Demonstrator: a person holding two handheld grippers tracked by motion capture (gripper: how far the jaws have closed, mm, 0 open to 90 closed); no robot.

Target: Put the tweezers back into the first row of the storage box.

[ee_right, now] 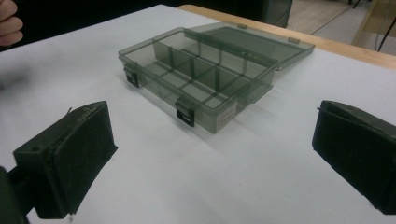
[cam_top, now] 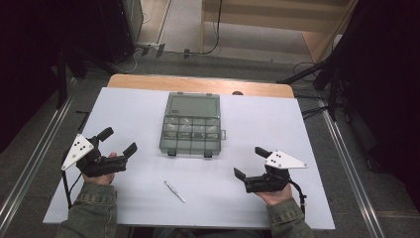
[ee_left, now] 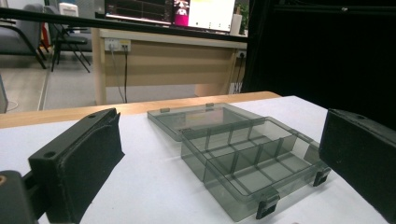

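Both our tools, left tool (cam_top: 118, 140) and right tool (cam_top: 249, 161), rest jaws apart, empty. The open compartment box (cam_top: 190, 130) lies ahead between them, tweezers (cam_top: 174, 191) nearer us. We judge the tweezers likely first: approach low, jaws astride.

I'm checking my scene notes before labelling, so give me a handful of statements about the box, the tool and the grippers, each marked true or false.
1. The compartment box lies open, its lid folded back flat on the table. True.
2. The left gripper holds the box. False: it is open, apart from the box.
3. A thin metal tool lies on the white table nearer the person than the box. True.
4. The right gripper is shut on the tool. False: its fingers are spread, nothing between them.
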